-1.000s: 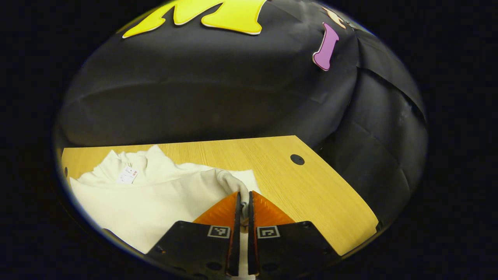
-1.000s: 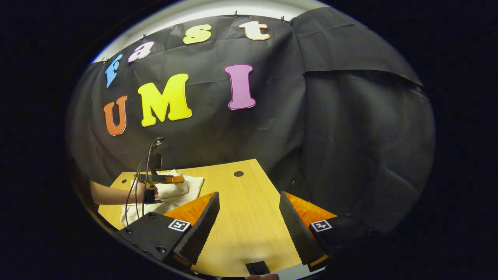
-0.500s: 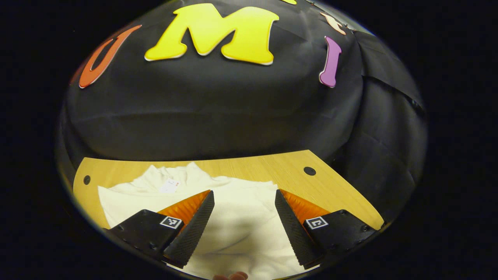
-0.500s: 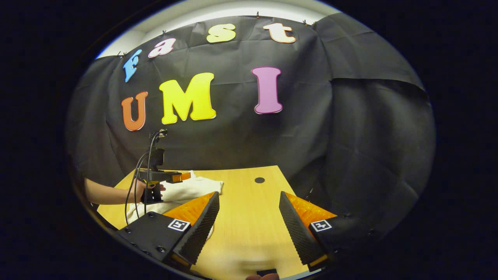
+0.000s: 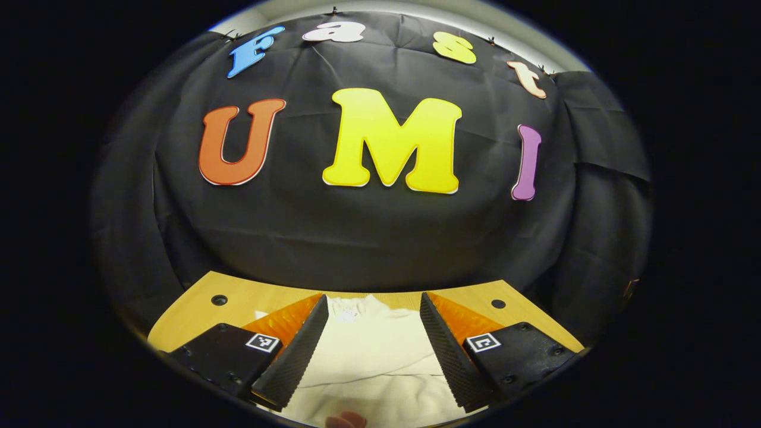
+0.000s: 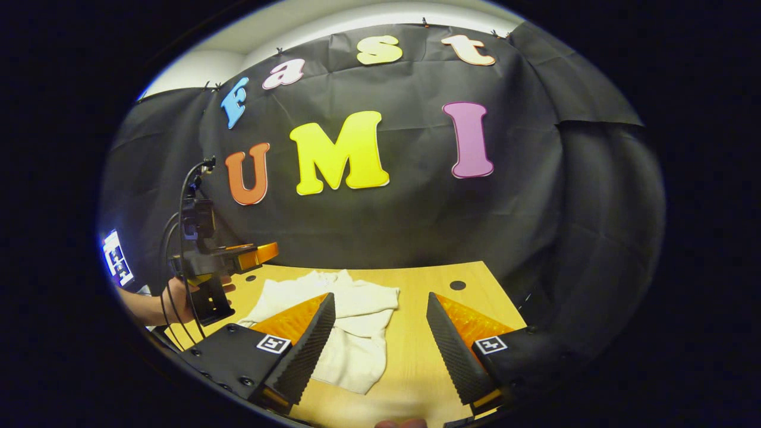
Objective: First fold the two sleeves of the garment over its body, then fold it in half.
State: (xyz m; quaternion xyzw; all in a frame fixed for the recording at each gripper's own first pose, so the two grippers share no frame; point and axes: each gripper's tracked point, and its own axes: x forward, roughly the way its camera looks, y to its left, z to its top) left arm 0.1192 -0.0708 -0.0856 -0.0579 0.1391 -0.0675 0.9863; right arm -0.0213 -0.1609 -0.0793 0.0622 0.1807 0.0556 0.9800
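The left gripper (image 5: 373,345) hangs wide apart above the cream sweater (image 5: 380,356) lying on the wooden table (image 6: 416,368); the right gripper (image 6: 380,345), also spread wide, holds nothing.

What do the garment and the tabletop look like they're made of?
Garment: soft, matte, off-white knit, probably cotton jersey or fleece; it slumps in rounded folds and wrinkles, with no sheen. Table: light wood-look surface, likely laminate or veneer rather than solid wood; fine straight grain, smooth low-gloss finish, round dark holes near the back edge. Neither can be confirmed by look alone.
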